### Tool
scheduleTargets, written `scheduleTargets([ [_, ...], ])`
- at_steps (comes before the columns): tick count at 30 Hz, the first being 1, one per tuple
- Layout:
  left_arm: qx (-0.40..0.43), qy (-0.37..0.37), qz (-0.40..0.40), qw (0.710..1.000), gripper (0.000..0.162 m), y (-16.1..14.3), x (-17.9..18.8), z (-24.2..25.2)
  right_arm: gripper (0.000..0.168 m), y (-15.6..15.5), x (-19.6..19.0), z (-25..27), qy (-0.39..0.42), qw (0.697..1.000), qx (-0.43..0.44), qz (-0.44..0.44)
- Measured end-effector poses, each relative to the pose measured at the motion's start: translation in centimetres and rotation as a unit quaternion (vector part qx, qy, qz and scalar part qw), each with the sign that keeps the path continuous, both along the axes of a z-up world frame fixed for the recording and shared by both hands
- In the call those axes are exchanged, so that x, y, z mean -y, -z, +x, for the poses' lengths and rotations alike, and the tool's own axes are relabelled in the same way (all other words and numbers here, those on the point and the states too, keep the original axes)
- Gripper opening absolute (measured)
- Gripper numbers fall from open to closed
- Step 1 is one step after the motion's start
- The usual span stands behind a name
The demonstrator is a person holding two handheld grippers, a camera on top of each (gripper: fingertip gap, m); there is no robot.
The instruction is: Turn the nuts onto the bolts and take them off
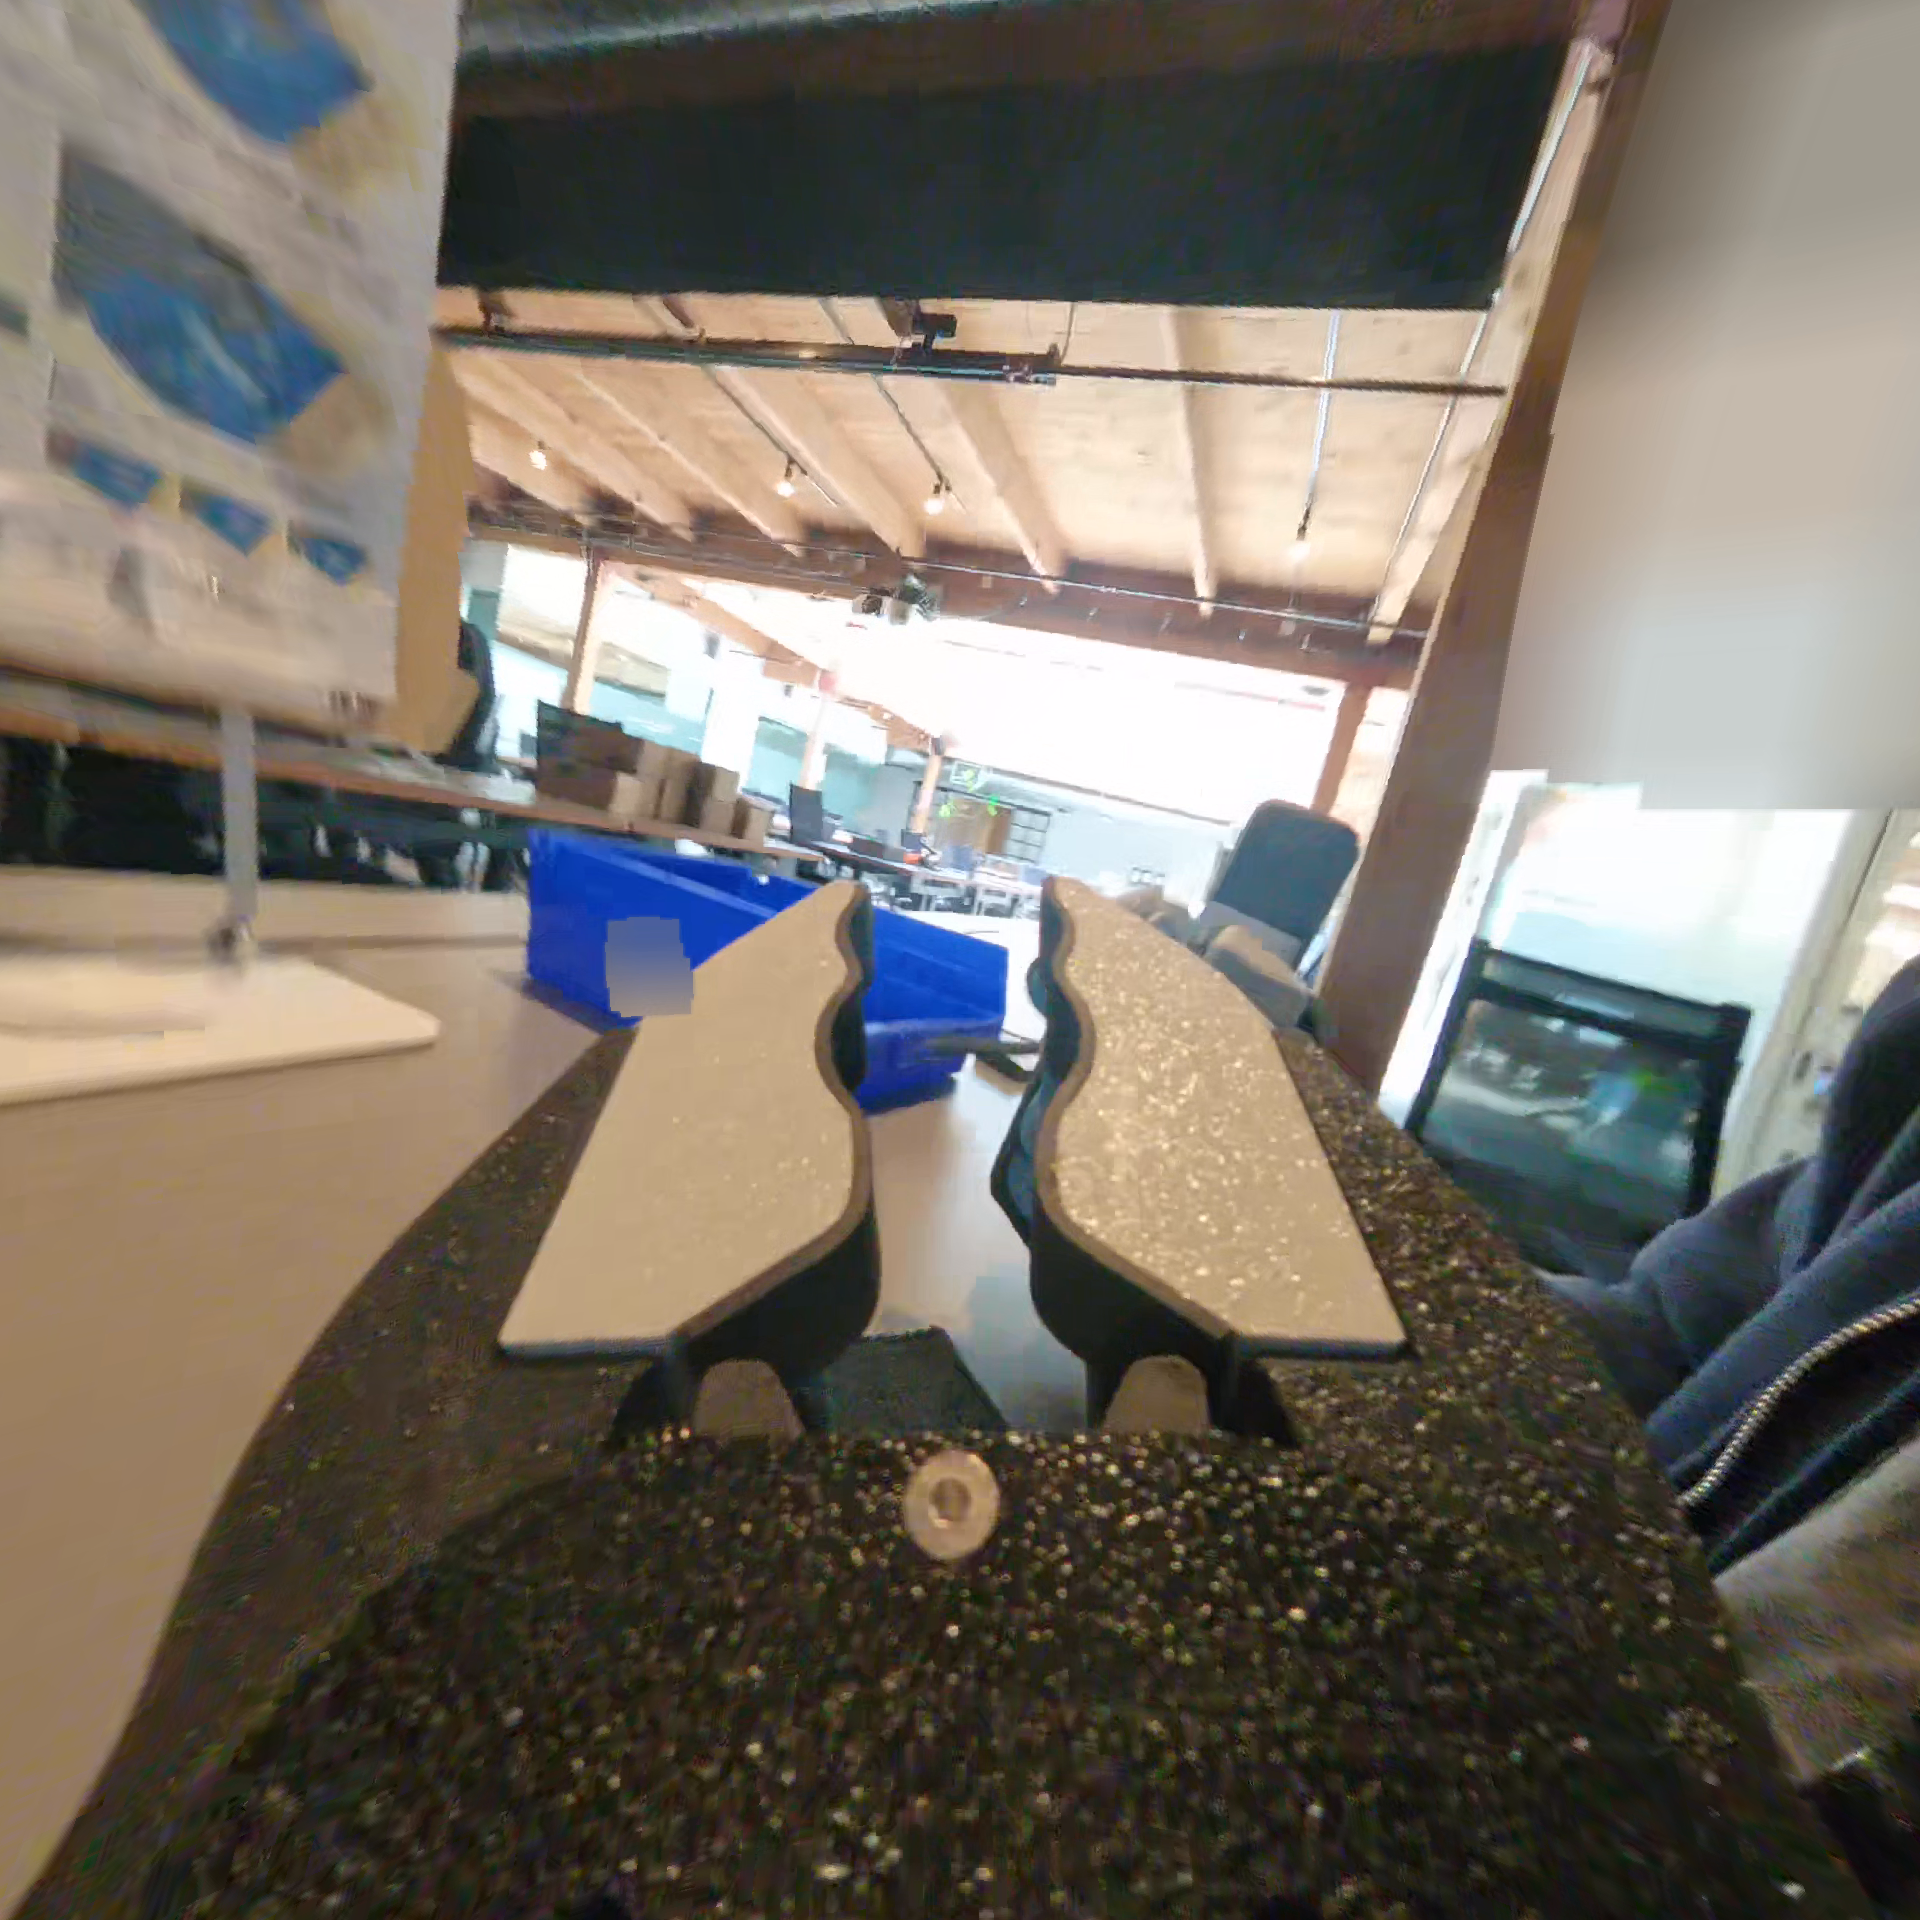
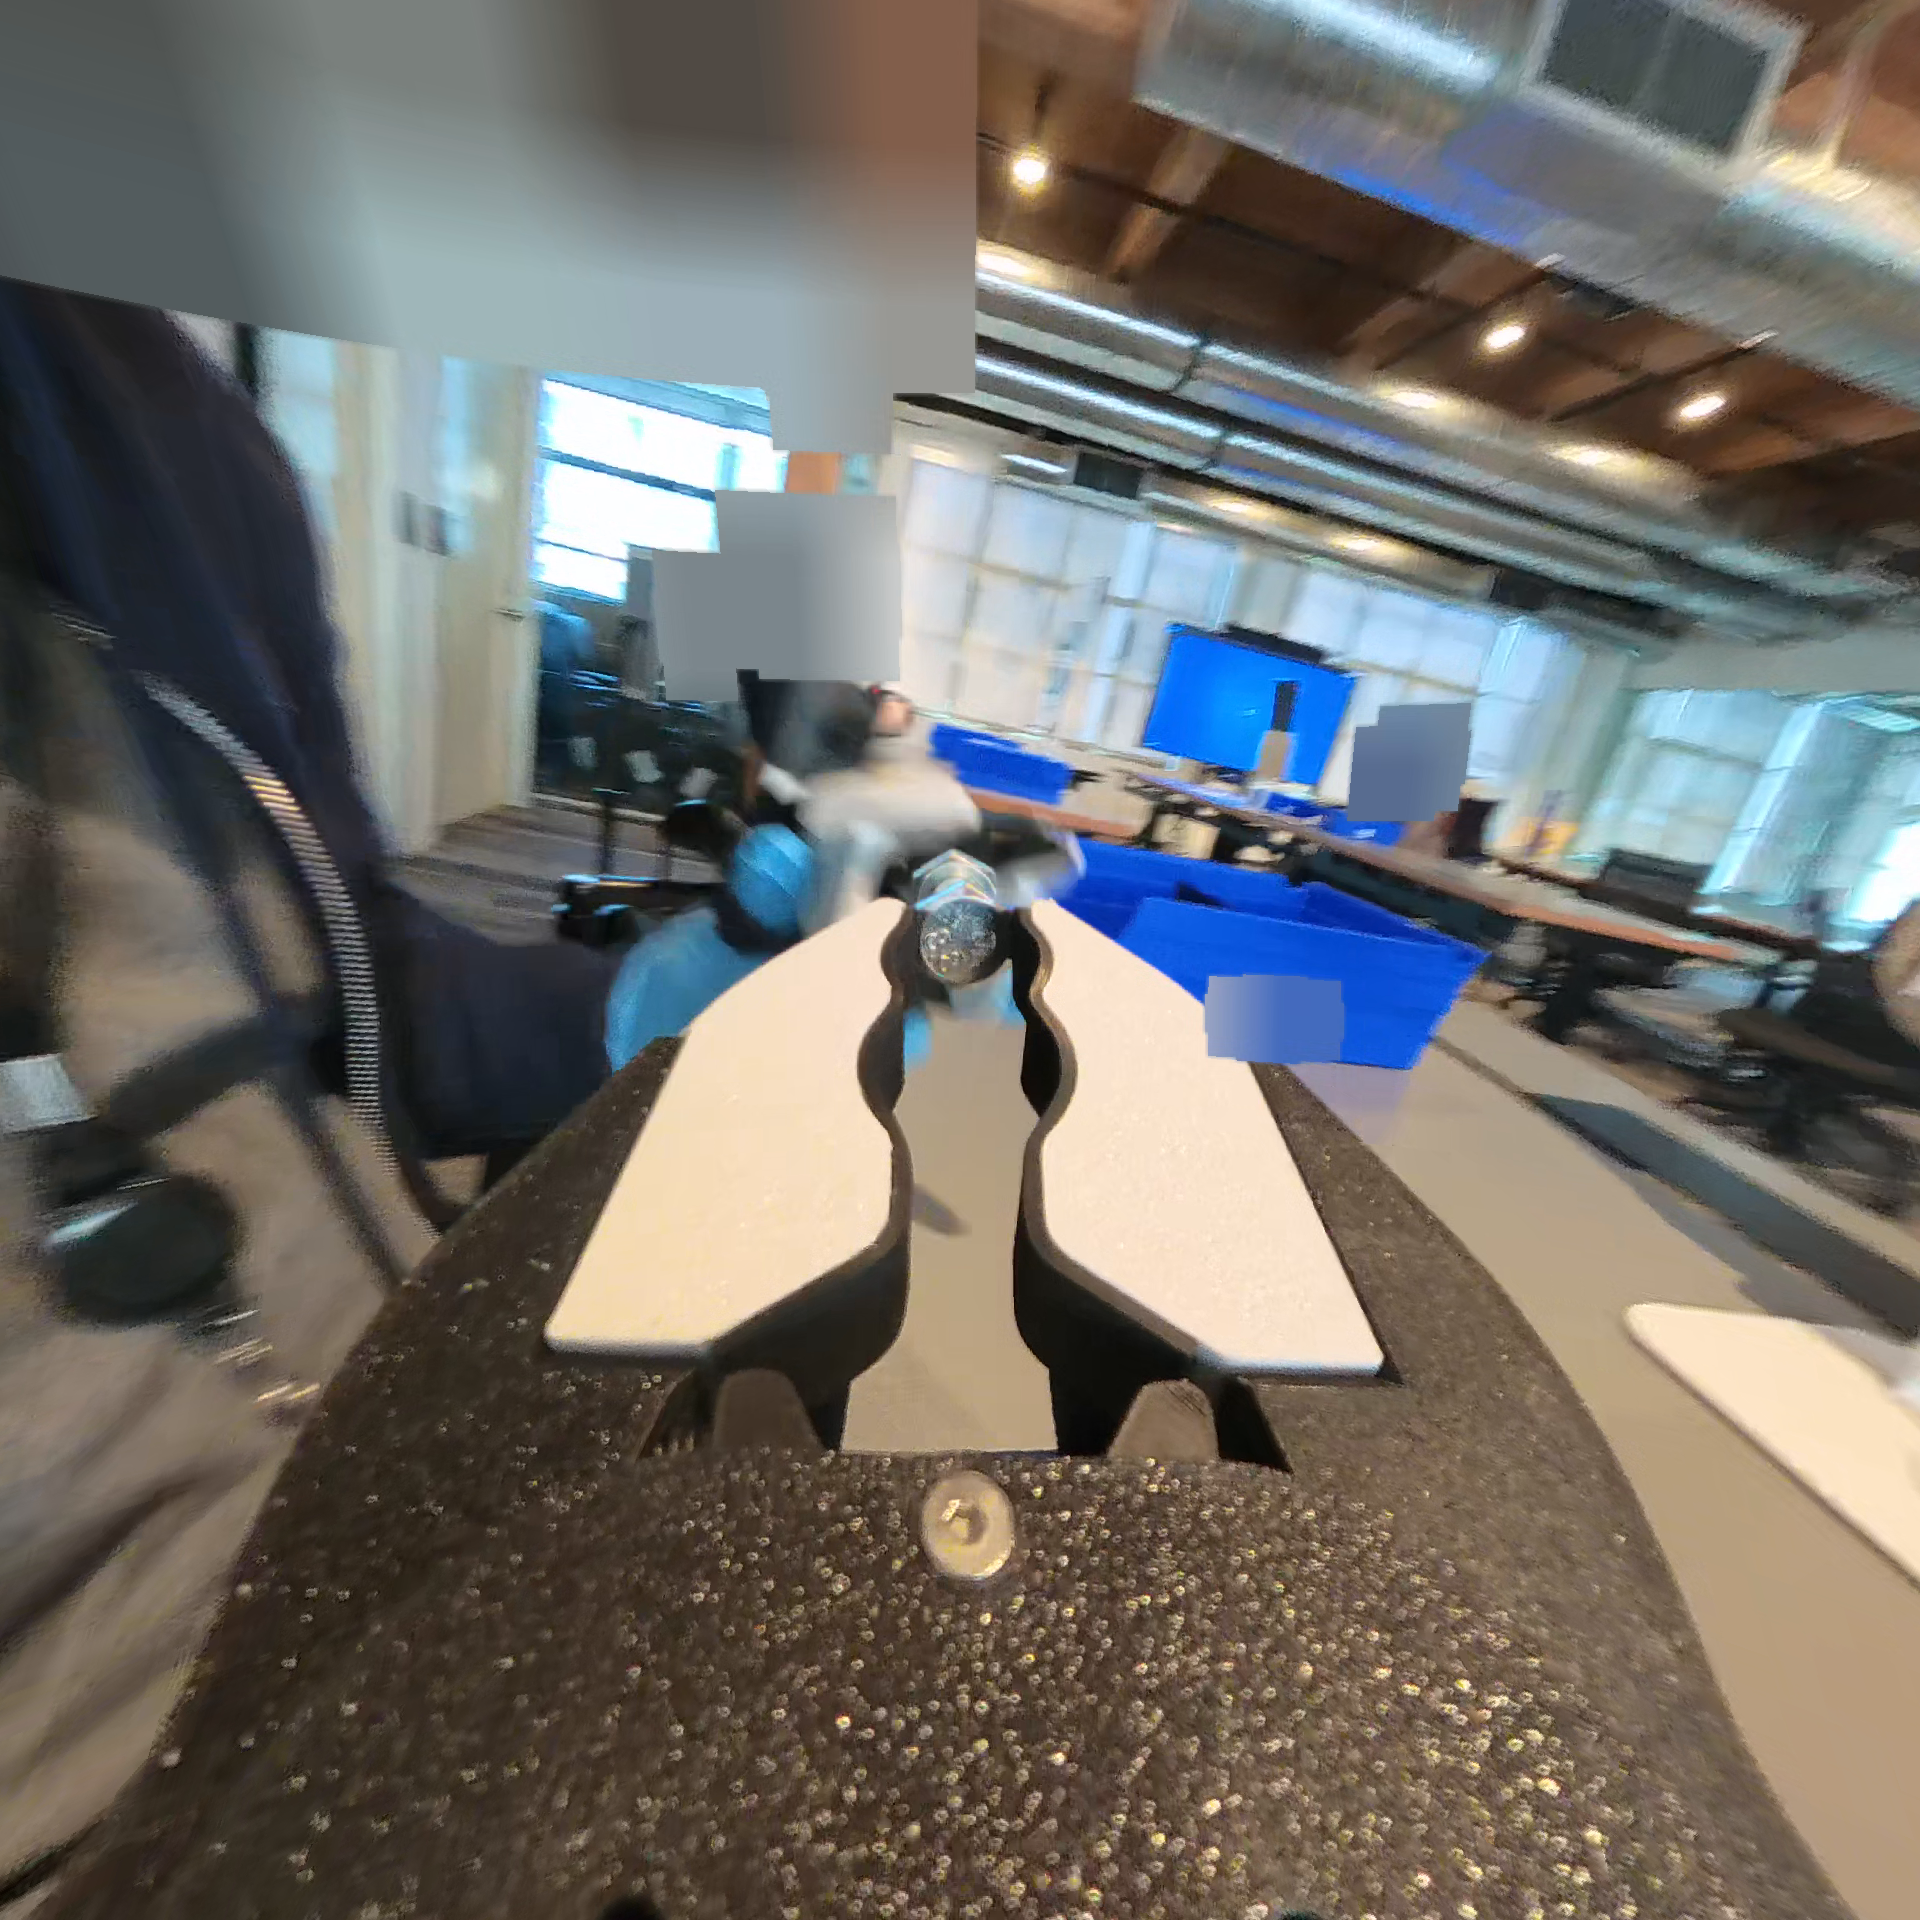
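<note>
Black speckled housing fills the bottom of both wrist views, and from it our 2 pairs of grey fingers reach forward. We hold the right hand-held gripper (image 2: pixel 961 914) clenched on a silver bolt (image 2: pixel 956 940), pinched in the first notch at the very fingertips. Its round end faces the camera, and a hexagonal shape just above it may be the head or a nut; blur keeps us from telling which. We judge this tip grip leaves most of the bolt free for the other tool to work on. We raise it above the bench (image 2: pixel 1558 1195), probably so that both tools can meet in the air.

Our left hand-held gripper (image 1: pixel 951 935) is released: daylight and bench show between its fingers, and nothing sits there. We judge it is waiting to take a nut or the bolt's free end.

Only the right view shows the bolt, a blue-gloved hand (image 2: pixel 774 883) behind it, and a divided blue bin (image 2: pixel 1299 956). Only the left view shows a white stand (image 1: pixel 208 1023) carrying a printed sheet, beside its blue bin (image 1: pixel 582 914). No loose nuts are visible in either.
</note>
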State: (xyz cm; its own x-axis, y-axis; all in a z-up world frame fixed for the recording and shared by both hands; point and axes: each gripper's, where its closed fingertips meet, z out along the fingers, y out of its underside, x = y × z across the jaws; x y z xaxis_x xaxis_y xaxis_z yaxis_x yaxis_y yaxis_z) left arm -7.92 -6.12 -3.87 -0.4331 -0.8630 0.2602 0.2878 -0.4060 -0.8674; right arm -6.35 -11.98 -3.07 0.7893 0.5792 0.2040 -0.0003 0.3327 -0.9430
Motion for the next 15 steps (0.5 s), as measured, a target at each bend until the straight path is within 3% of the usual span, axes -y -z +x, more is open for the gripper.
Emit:
scheduleTargets([
  [2, -0.011, 0.021, -0.033, 0.999, 0.029, 0.4, -0.5, 0.4, 0.017, 0.2, 0.2, 0.3, 0.011, 1.000, 0.006, -0.004],
  [8, -0.017, 0.008, 0.052, 0.998, 0.028, -0.1, -0.3, 1.4, 0.017, 0.3, 0.3, 0.5, 0.010, 1.000, 0.009, -0.008],
  [15, -0.001, 0.118, 0.091, 0.989, 0.028, -0.1, 3.5, 1.5, 0.017, 0.2, 0.4, 0.7, 0.010, 1.000, 0.005, -0.006],
])
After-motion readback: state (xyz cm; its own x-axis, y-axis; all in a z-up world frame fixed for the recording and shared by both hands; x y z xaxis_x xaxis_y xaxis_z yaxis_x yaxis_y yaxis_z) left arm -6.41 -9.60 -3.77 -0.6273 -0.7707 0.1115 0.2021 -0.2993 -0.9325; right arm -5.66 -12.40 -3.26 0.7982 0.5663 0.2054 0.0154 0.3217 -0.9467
